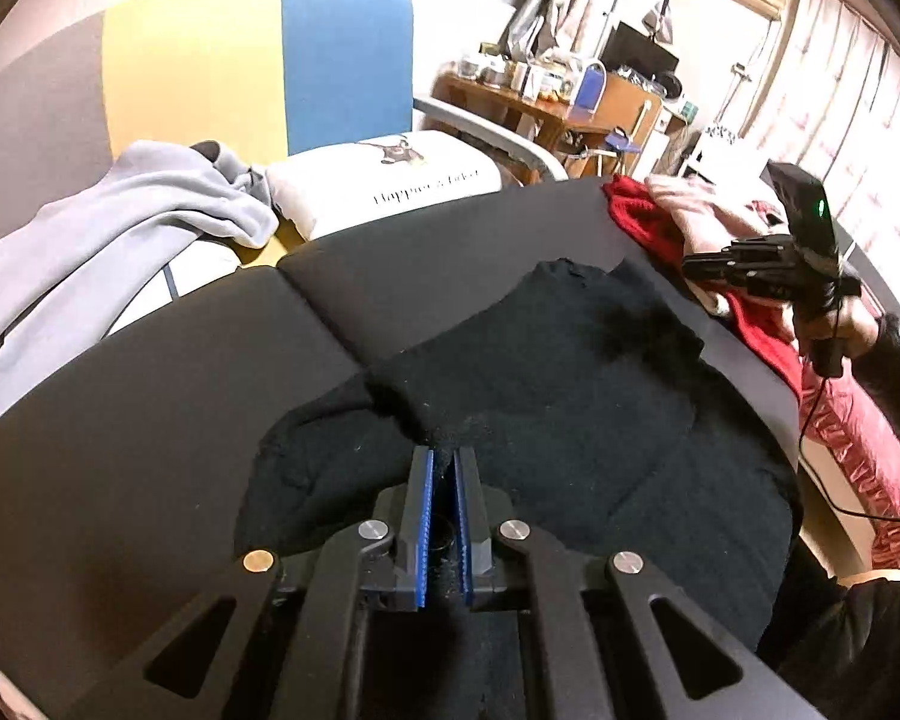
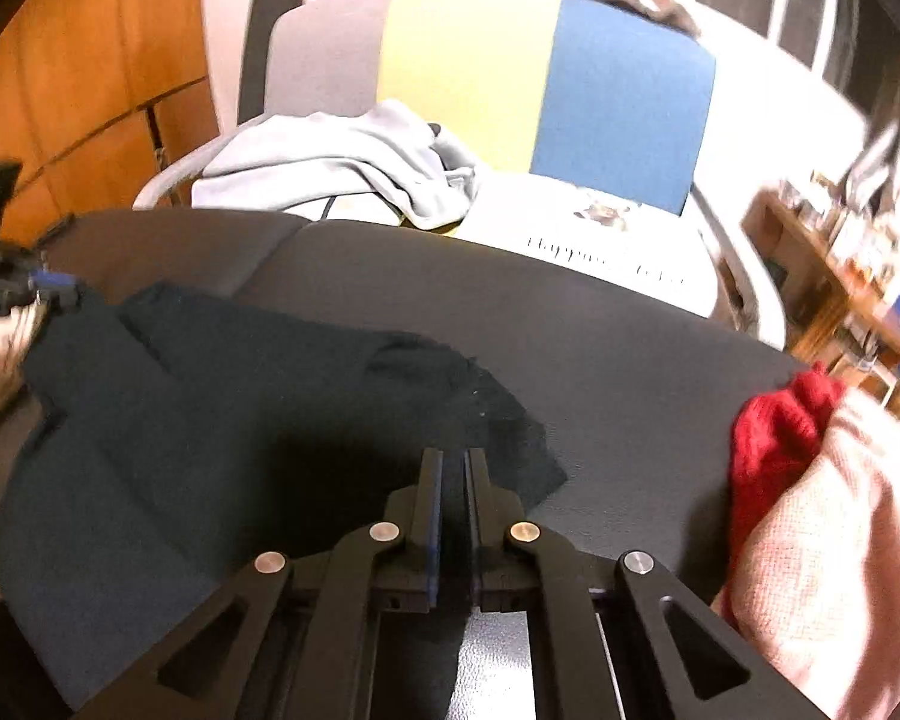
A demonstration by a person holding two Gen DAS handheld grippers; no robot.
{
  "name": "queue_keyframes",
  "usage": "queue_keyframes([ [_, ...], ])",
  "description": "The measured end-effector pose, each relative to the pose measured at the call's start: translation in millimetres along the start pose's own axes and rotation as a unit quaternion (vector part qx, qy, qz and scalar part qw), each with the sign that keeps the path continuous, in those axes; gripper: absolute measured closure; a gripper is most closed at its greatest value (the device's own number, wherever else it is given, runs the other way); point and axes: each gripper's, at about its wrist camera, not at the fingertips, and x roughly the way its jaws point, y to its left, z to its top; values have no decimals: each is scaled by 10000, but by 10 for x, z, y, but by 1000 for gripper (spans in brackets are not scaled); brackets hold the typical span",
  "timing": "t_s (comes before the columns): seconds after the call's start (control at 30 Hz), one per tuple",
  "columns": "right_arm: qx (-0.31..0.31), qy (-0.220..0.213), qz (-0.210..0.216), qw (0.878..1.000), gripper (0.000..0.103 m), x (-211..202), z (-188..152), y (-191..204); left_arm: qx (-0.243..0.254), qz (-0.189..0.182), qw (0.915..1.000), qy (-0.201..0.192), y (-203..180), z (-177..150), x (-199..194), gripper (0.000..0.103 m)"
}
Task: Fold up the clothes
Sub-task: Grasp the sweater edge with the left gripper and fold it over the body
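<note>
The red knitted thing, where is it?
The red knitted garment lies at the right edge of the dark table, beside a pink cloth.

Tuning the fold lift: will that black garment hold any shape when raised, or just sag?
Likely sags: the black garment lies limp and creased on the dark table. Its fuzzy knit looks grippy, so slip from the left hand-held gripper, shut on a bunched fold, seems unlikely. Probably light; loose parts should trail.

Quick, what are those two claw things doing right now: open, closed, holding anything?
Left gripper: closed, its fingers pinching the black garment.
Right gripper: closed over the same garment's edge; whether it actually grips cloth cannot be told.
</note>
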Motion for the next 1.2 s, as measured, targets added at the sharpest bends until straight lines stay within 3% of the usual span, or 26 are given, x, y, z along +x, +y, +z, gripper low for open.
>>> queue_keyframes([
  [0.1,-15,100,815,9966,86,45,-5,-23,10,22,9999,98,-26,-21,77,98],
  [0.17,-347,323,967,9942,47,157,-27,83,-94,20,9999,63,0,-66,71,98],
  [0.23,-641,560,979,9916,38,300,-47,189,-224,1,9997,-11,30,-113,47,97],
  [0.3,-844,821,920,9888,38,464,-76,282,-304,-2,9995,-84,36,-165,7,97],
  [0.33,-927,972,861,9872,46,550,-99,330,-308,-1,9994,-126,28,-191,-20,97],
  [0.37,-1031,1100,778,9855,81,585,-138,377,-301,2,9994,-169,18,-216,-49,97],
  [0.4,-1136,1228,695,9835,99,620,-177,423,-293,-10,9993,-231,5,-241,-95,97],
  [0.43,-1234,1339,613,9814,98,647,-213,467,-283,-28,9991,-299,-9,-266,-145,97],
  [0.57,-1397,1096,328,9836,98,400,-226,537,-298,-96,9979,-565,-49,-307,-311,97],
  [0.77,-1125,634,-137,9915,98,108,100,264,-480,-205,9962,-694,67,-54,-237,98],
  [0.9,-666,822,-232,9941,98,361,270,-53,-656,-1,9958,-639,224,183,-31,98],
  [1.03,-398,1007,-471,9930,98,690,278,-185,-1348,265,9892,-515,488,264,202,98],
  [1.1,-363,1115,-661,9909,95,853,258,-203,-1684,151,9840,-562,551,159,183,93],
  [1.2,-497,1221,-955,9867,70,964,147,-168,-2390,-147,9675,-818,660,-238,-17,89],
])
